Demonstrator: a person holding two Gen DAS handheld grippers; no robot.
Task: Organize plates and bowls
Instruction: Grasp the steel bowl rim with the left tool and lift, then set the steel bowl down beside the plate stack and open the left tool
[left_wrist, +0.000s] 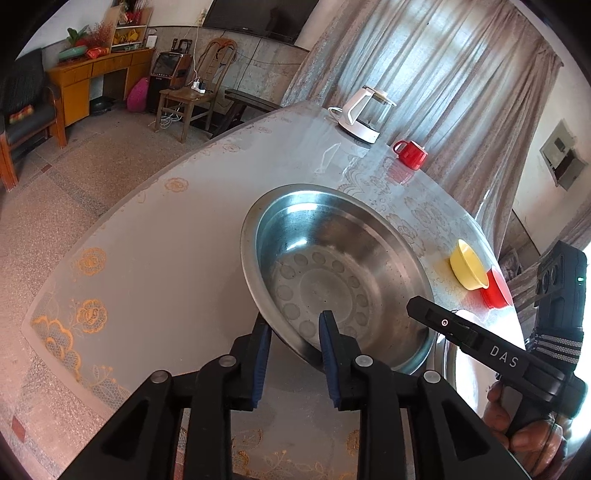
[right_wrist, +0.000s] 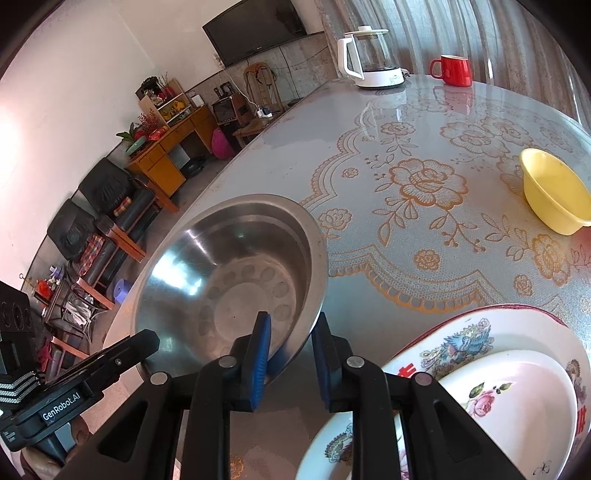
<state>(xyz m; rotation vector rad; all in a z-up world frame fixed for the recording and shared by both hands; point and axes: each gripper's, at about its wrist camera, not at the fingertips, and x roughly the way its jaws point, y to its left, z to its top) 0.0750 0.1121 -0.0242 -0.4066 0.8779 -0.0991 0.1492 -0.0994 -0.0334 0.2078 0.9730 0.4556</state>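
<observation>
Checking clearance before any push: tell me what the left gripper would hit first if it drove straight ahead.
The steel basin: its near rim already sits between the left gripper fingers, so going forward would probably run into its inner wall and bottom.

The steel basin (left_wrist: 332, 266) sat upright on the table, empty, rings of dimples stamped in its floor. At its 2 o'clock in the right wrist view stood a yellow bowl (right_wrist: 554, 192) (slightly tilted); at 4 o'clock a floral plate (right_wrist: 454, 343) held a smaller white dish (right_wrist: 517, 398).
</observation>
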